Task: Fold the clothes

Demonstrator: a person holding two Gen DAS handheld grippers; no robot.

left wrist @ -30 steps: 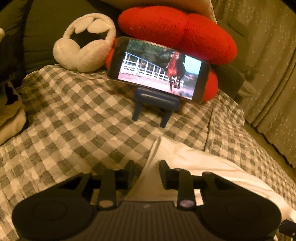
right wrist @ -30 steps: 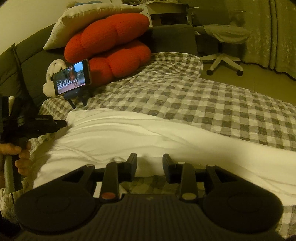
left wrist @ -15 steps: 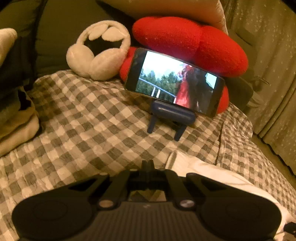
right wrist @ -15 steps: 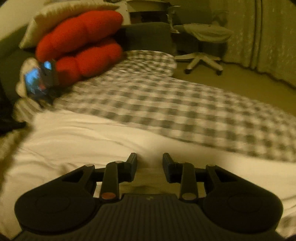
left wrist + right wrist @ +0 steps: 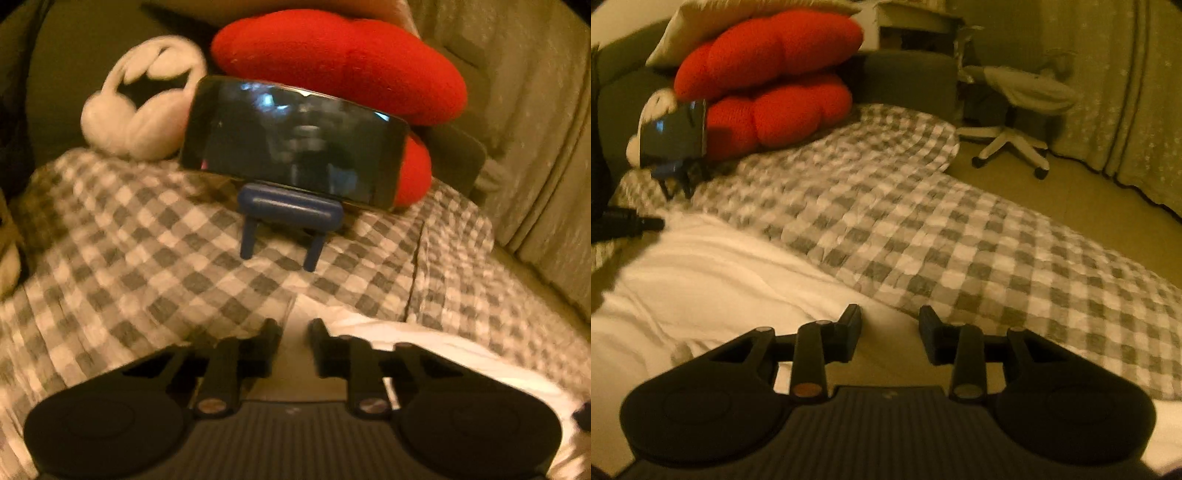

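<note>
white garment [image 5: 701, 280] rumpled flat on checkered blanket [image 5: 923, 236]; both grippers' jaws apart.

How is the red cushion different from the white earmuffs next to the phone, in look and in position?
The red cushion is large, bright red and lumpy; the white earmuffs are small, white and fluffy, with two round pads under an arched band. The red cushion rises behind the phone, while the white earmuffs sit to the phone's left in the left wrist view. Both look soft and rest at the head of the checked blanket.

Both wrist cams low over bed, shared phone [image 5: 295, 142] [image 5: 672, 134].
</note>
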